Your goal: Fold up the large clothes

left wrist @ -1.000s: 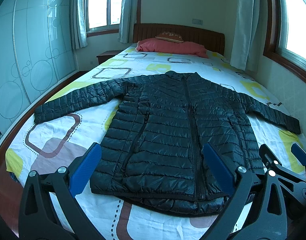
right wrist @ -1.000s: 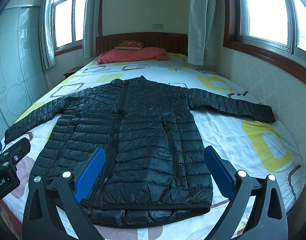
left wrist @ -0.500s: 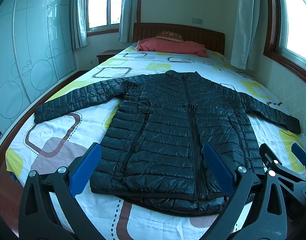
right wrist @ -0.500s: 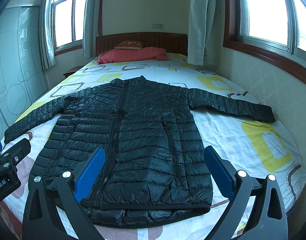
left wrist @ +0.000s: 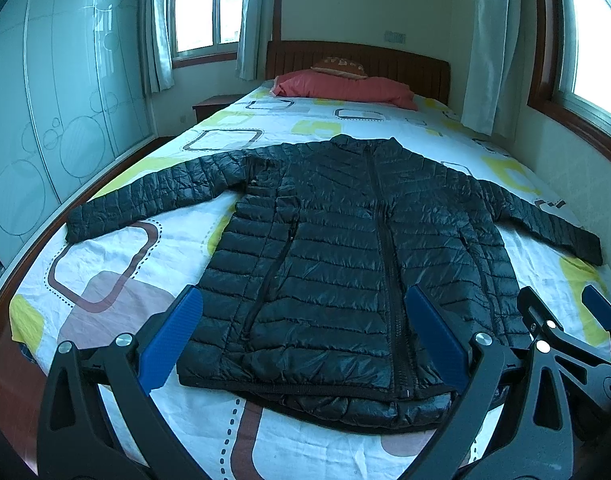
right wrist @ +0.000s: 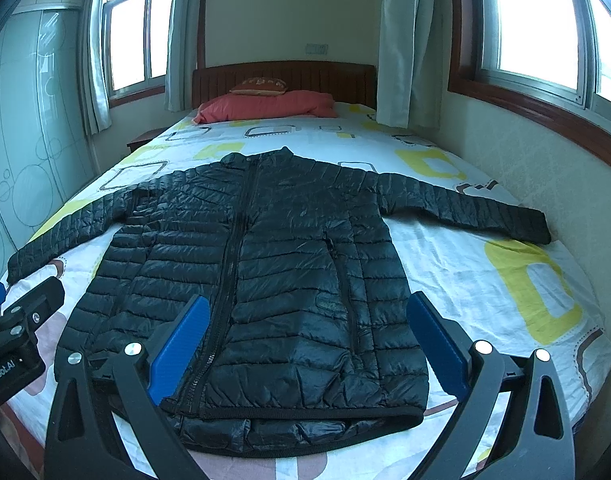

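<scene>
A black quilted puffer jacket (left wrist: 345, 248) lies flat and zipped on the bed, front up, collar toward the headboard, both sleeves spread out sideways. It also shows in the right wrist view (right wrist: 273, 264). My left gripper (left wrist: 305, 340) is open and empty, held above the jacket's hem near the foot of the bed. My right gripper (right wrist: 305, 344) is open and empty, also above the hem. The right gripper's body shows at the right edge of the left wrist view (left wrist: 565, 340).
The bed (left wrist: 105, 248) has a white sheet with coloured squares. A red pillow (left wrist: 345, 88) lies by the wooden headboard (left wrist: 385, 60). A glass wardrobe (left wrist: 45, 120) stands left, a wall with windows (right wrist: 525, 160) right, a nightstand (left wrist: 213, 104) at the far left.
</scene>
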Motion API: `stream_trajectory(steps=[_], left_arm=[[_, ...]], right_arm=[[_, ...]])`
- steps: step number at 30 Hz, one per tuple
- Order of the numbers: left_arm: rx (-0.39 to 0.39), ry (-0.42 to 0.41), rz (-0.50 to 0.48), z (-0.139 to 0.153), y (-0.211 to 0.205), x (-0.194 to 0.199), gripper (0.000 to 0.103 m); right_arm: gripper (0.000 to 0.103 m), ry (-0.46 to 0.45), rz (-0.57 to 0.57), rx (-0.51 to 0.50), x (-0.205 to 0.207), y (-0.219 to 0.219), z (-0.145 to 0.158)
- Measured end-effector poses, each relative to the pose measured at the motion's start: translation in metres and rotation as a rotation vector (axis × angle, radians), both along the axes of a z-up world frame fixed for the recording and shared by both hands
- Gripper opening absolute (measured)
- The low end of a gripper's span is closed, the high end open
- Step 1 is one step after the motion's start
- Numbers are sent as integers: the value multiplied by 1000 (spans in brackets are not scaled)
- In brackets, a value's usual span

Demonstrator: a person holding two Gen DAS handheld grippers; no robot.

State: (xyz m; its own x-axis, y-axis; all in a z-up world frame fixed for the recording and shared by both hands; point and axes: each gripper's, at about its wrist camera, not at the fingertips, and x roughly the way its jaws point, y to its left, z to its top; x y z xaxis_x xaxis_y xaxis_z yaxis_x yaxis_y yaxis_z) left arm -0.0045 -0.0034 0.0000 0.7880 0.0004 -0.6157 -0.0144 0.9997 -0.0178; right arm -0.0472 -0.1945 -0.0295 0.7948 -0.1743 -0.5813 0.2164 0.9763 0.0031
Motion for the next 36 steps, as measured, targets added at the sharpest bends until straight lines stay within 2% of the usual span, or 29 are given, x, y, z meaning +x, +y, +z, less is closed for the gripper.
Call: stream_trajectory(steps=[6, 11, 16, 18, 19, 20, 21, 22, 25, 26, 27, 28, 29, 30, 32, 36], left_arm=[[-10, 33, 4, -14, 3, 13, 101], [-31, 68, 67, -29, 24, 49, 101], [-118, 180, 176, -59, 77, 99, 101], [-128, 208, 233, -72, 96, 116, 100], [-130, 225, 266, -82, 110, 126, 92], [-136, 243, 289, -89, 120, 135, 78], [-150, 263, 315, -98, 132, 143, 72], [-172, 280, 343, -106, 145, 150, 64], [-231, 323, 441, -126, 181, 165, 58], [-229, 325, 472, -130, 190, 168, 58], [-225, 325, 508, -133, 201, 171, 59], [-223, 320, 544, -136, 210, 173, 64], [-221, 314, 582, -137, 219, 174, 70], [-220, 307, 607, -137, 225, 174, 82], [-222, 272, 667, -138, 237, 174, 90], [-202, 280, 749, -145, 253, 176, 92]], right_arm=[[98, 28, -8, 16, 12, -7, -9], [98, 59, -22, 71, 34, -31, -20], [98, 63, -109, 183, 61, -94, -36], [98, 74, -168, 228, 72, -128, -48], [97, 75, -191, 247, 76, -143, -54], [85, 75, -220, 264, 81, -161, -61], [55, 101, -268, 269, 88, -182, -69], [47, 111, -288, 279, 90, -191, -74], [47, 78, -359, 354, 96, -243, -88], [48, 63, -379, 373, 96, -257, -90], [53, 36, -416, 413, 96, -281, -93], [58, 8, -453, 449, 94, -299, -95], [71, -17, -484, 472, 92, -312, -97], [74, -61, -526, 512, 90, -332, -99], [74, -101, -568, 567, 89, -363, -104], [74, -185, -678, 645, 92, -424, -118]])
